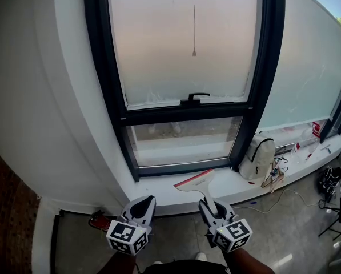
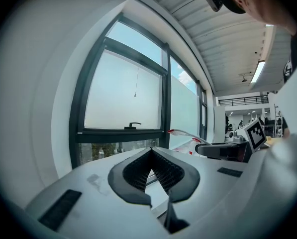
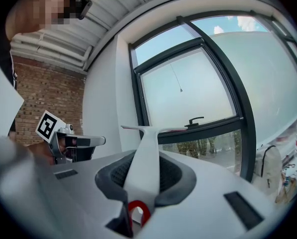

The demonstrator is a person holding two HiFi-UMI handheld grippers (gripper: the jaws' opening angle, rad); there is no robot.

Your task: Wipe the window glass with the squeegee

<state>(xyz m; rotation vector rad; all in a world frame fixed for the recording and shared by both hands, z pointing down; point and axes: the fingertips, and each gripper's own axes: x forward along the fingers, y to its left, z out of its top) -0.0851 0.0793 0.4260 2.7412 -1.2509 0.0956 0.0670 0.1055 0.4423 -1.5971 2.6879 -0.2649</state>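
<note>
Squeegee [image 1: 194, 182]: one. Its white handle is pinched between the jaws of the right tool [image 1: 215, 208], blade end up and forward, red-edged blade crosswise. The blade hangs over the window sill [image 1: 159, 190], near the lower pane [image 1: 184, 142] but apart from it, with no contact on any glass.

Left tool [image 1: 143, 208]: jaws pressed together at the tips with nothing between them, held low beside the right one.

Progress, as judged: the squeegee is in hand and aimed at the window, and the wiping stroke is not yet begun. All of the glass is left to do. The upper pane [image 1: 181, 44] looks evenly hazy with a ragged pale line along its bottom edge. This may be frosting, film or suds, and the view is too soft to say which.

Counts:
- tools: 2
- panes in the near black frame: 2, a large upper and a small clear lower
- window handle [image 1: 194, 99]: 1, on the bar between the panes
- pull cord [image 1: 194, 19]: 1, hanging in front of the upper pane
- white bag [image 1: 259, 156]: 1, on the sill right of the frame, with small clutter beyond it that I cannot count
</note>
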